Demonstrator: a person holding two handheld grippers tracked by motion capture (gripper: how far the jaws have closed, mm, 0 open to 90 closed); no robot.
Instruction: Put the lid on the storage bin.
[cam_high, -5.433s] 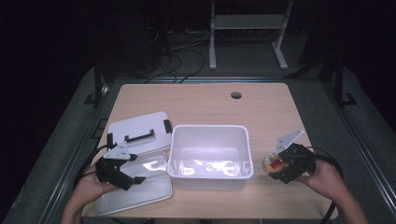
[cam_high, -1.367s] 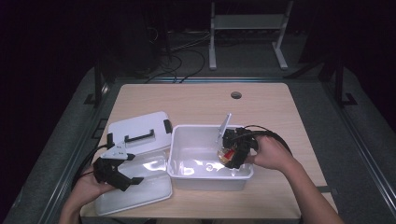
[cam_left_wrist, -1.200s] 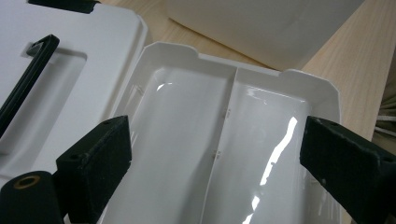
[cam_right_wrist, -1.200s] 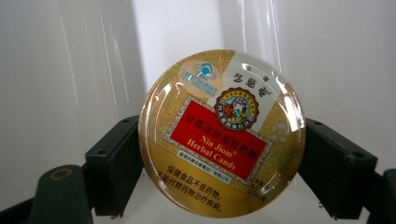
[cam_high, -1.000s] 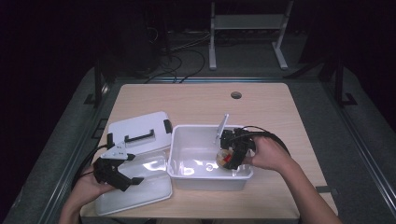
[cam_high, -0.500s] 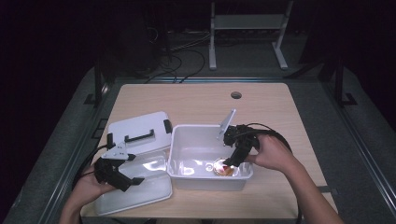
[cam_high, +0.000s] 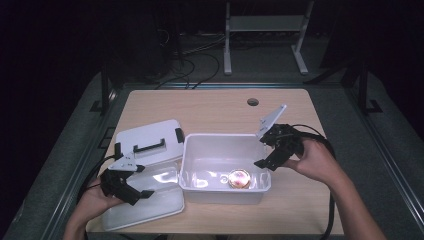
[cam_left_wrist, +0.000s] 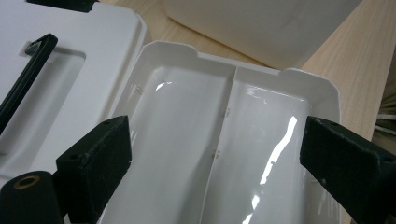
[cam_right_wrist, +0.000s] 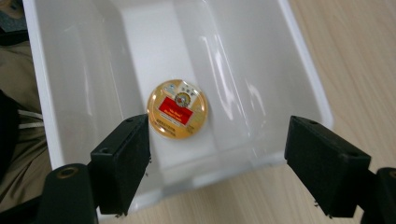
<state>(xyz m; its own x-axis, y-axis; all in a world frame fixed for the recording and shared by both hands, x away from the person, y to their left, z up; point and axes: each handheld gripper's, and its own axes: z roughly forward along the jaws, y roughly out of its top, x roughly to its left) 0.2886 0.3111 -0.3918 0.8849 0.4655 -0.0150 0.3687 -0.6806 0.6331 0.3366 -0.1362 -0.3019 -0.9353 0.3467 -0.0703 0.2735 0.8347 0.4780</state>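
A white plastic bin (cam_high: 197, 150) stands at the table's front middle. A round gold tin with a red label (cam_high: 239, 178) (cam_right_wrist: 177, 109) lies on the bin's floor near its front right corner. My right gripper (cam_high: 274, 150) (cam_right_wrist: 217, 158) hovers open over the bin's right rim, jaws spread wide, nothing between them. My left gripper (cam_high: 131, 182) (cam_left_wrist: 215, 154) stands open at the front left, above a shallow white divided tray (cam_high: 167, 200) (cam_left_wrist: 196, 140).
A white lid with a black handle (cam_high: 150, 142) (cam_left_wrist: 60, 65) lies left of the bin, behind the tray. The wooden table (cam_high: 215, 110) has a round cable hole (cam_high: 252, 102) at the back. Cables trail on the floor beyond.
My right gripper carried the tin from the table's right side into the bin, let it go on the bin floor and drew back to the right rim. The left gripper stayed put.
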